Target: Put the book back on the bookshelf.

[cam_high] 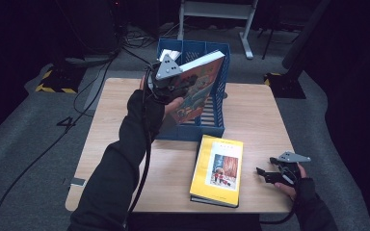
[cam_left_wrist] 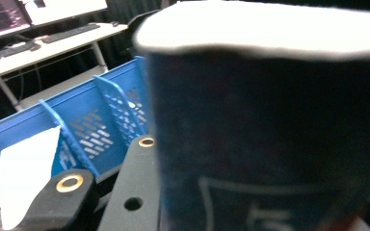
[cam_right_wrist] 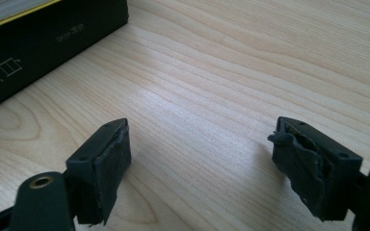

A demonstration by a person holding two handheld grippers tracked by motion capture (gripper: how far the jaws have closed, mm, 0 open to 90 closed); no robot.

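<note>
My left gripper is shut on a thick book with a colourful cover, held tilted in the air over the blue slotted file rack at the table's far middle. In the left gripper view the book's dark spine looms between the jaws, its white page edge on top, and the blue rack's dividers lie beyond. A yellow book lies flat near the table's front edge. My right gripper rests to its right, open, and its pads stand wide apart over bare wood.
A white sheet stands in one rack slot. The wooden table has free room left of the rack and at the front left. A desk frame and cables on the floor lie beyond the table. The yellow book's dark spine lies close ahead of my right gripper.
</note>
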